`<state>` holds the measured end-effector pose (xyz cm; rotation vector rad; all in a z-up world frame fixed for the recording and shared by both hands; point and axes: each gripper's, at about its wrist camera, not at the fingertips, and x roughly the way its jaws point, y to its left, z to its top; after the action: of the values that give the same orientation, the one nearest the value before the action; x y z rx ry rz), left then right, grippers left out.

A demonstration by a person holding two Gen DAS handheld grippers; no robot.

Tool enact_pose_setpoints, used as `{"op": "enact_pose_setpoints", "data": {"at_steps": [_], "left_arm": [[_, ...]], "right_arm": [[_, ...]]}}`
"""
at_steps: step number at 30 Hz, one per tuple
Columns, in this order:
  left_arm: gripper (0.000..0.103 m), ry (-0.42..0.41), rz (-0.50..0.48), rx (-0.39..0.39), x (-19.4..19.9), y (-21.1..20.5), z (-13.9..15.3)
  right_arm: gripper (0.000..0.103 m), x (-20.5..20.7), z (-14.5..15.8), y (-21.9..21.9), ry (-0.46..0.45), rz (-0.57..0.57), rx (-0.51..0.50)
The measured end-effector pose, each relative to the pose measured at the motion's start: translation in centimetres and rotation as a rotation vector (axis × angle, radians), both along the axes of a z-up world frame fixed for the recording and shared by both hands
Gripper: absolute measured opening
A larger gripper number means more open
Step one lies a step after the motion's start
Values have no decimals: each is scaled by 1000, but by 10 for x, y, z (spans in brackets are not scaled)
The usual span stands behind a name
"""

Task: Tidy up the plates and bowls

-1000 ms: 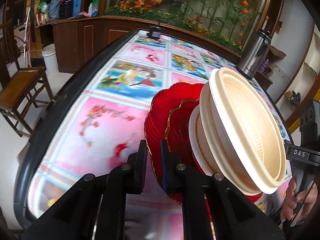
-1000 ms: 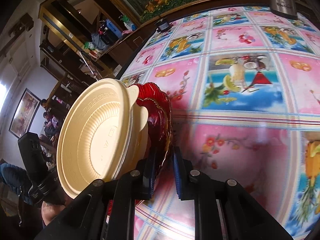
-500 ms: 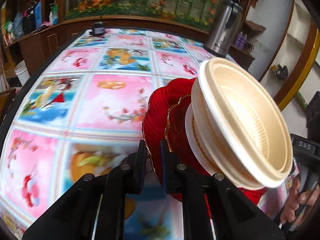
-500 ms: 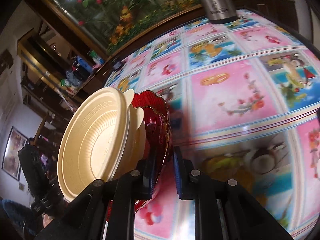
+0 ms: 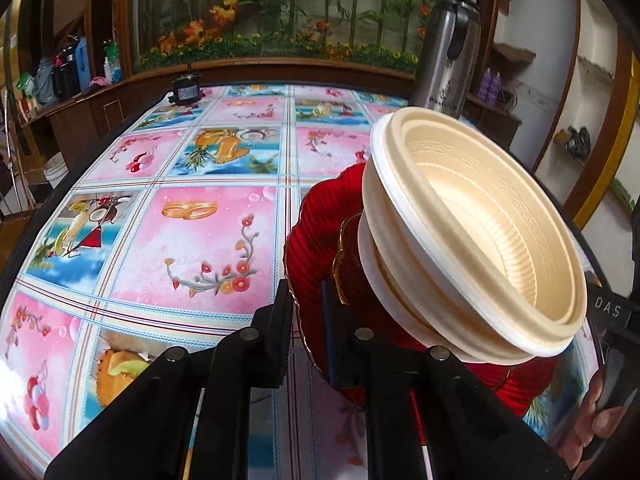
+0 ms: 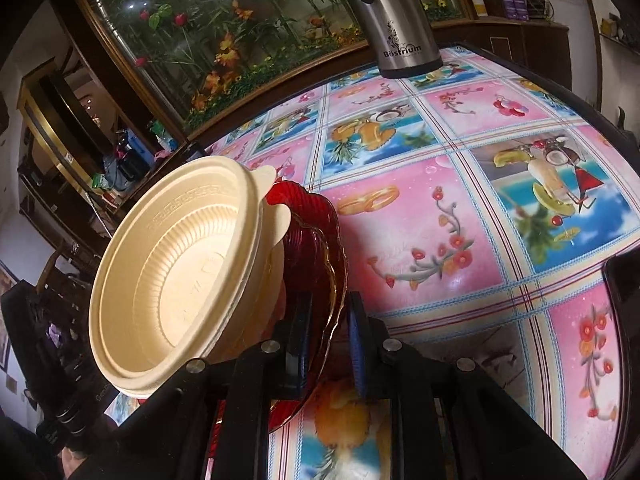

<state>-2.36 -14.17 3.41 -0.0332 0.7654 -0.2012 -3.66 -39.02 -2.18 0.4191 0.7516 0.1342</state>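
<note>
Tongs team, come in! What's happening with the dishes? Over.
Left tongs and right tongs both clamp the red plates. Cream bowls stacked on top. Nothing blocking.

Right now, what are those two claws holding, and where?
Both grip the red plates' rim, left gripper and right gripper on opposite edges, cream bowls stacked on top.

We see a tabletop (image 5: 192, 240) in a pink fruit-print cloth, a flower-filled glass case (image 5: 280, 12) behind it, dark wood cabinets (image 5: 88, 120), a white wall (image 5: 600, 40).
</note>
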Motion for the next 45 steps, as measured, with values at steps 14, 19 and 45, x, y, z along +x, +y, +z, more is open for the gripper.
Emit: {"op": "enact_pose_setpoints", "data": {"at_steps": [14,19,45], "left_arm": [[10,-7,2,-37,3,3,-1],[10,-4,5,-33,2,2,-2],[16,8,38,72,2,-8,-4]], "right_arm": [[20,1,-2,-1,-15,29,1],[20,2,-4,2,-6,36,-5],[17,3,-5,8,-20,28,-86]]}}
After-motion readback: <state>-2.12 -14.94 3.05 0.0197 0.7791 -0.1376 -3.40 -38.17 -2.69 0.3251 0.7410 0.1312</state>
